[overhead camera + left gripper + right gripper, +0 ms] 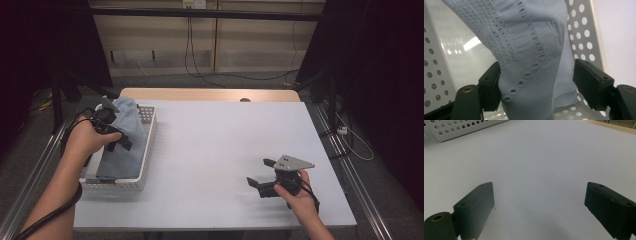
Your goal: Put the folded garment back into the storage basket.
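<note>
Dark curtains close off both sides of the room, pale wall panels run behind, a black cable droops down them to the grey floor, and metal rails flank the counter [225, 145]; its white top is bare apart from a perforated white basket [148, 134] at the left edge, with a strip of wood showing along the far side.

We judge the step in hand to be taking the light blue knitted cloth [122, 137] out of the basket; it lies heaped inside, rising above the rim. Our left tongs [116, 139] reach down into it; in the left gripper view the jaws stand wide apart with a fold of cloth [531, 62] between them, one jaw touching the fabric, the other clear of it, so nothing is gripped yet.

Our right tongs [261, 176] hang low over the near right of the counter, well apart from the basket, jaws spread wide and holding nothing.

Next, we think, the left jaws must close firmly on the fold, then lift straight up so that the basket does not drag along; the right tongs could steady the rim.
</note>
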Demonstrator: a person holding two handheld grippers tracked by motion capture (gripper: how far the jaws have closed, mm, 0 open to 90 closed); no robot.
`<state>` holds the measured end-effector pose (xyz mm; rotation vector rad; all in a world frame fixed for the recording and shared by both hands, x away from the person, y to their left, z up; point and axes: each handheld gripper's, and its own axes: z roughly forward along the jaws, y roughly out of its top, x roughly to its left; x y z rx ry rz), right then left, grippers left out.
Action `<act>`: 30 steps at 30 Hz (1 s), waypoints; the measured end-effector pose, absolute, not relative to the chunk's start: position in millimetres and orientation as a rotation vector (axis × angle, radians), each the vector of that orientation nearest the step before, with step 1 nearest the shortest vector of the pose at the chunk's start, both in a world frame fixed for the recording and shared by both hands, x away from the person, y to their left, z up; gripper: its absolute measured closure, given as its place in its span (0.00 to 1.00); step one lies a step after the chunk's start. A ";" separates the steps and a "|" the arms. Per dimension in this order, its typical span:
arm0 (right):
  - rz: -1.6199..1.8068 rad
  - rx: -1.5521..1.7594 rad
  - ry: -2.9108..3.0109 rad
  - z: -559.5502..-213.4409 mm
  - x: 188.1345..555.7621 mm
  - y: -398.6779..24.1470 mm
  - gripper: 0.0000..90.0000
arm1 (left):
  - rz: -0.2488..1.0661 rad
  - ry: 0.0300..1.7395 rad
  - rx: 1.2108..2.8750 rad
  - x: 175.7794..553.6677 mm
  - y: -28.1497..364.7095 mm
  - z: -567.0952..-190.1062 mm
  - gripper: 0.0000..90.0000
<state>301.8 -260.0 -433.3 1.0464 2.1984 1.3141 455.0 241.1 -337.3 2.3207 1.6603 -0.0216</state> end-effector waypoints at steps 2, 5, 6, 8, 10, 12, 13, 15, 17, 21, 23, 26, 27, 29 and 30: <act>1.313 1.046 2.200 -433.5 301.7 -259.8 0.10 | -0.028 1.667 2.316 455.0 242.3 -336.8 0.29; 1.313 1.046 2.201 -433.4 301.6 -259.5 0.10 | -0.030 1.674 2.317 454.7 243.5 -337.0 0.28; 1.313 1.046 2.201 -433.4 301.6 -259.5 0.10 | -0.030 1.674 2.317 454.7 243.5 -337.0 0.27; 1.313 1.046 2.201 -433.4 301.6 -259.4 0.10 | -0.023 1.684 2.307 454.5 244.8 -337.7 0.27; 1.313 1.046 2.200 -433.3 301.7 -259.6 0.10 | -0.020 1.686 2.304 454.5 245.9 -338.4 0.26; 1.312 1.046 2.201 -433.4 301.6 -259.5 0.10 | -0.022 1.689 2.308 454.6 247.0 -338.8 0.26; 1.313 1.048 2.200 -433.5 301.5 -259.5 0.10 | -0.018 1.690 2.304 454.5 247.3 -339.4 0.26; 1.313 1.047 2.202 -433.6 301.6 -259.3 0.10 | -0.015 1.695 2.298 454.5 248.0 -340.0 0.25; 1.313 1.049 2.201 -433.6 301.7 -259.3 0.10 | -0.019 1.698 2.297 454.4 248.7 -340.4 0.25; 1.312 1.047 2.203 -433.8 301.6 -259.1 0.10 | -0.019 1.700 2.297 454.4 251.0 -340.5 0.25; 1.313 1.048 2.202 -433.7 301.6 -259.1 0.10 | -0.019 1.705 2.293 454.3 251.8 -340.5 0.25; 1.313 1.047 2.203 -433.8 301.6 -259.1 0.10 | -0.014 1.711 2.294 454.3 254.0 -340.3 0.25; 1.312 1.048 2.203 -433.8 301.6 -259.1 0.10 | -0.013 1.716 2.292 454.3 254.7 -340.2 0.25; 1.313 1.048 2.203 -433.7 301.6 -259.1 0.10 | -0.012 1.723 2.286 454.3 256.3 -340.6 0.25; 1.313 1.048 2.203 -433.7 301.6 -259.1 0.10 | -0.012 1.723 2.286 454.3 256.3 -340.6 0.25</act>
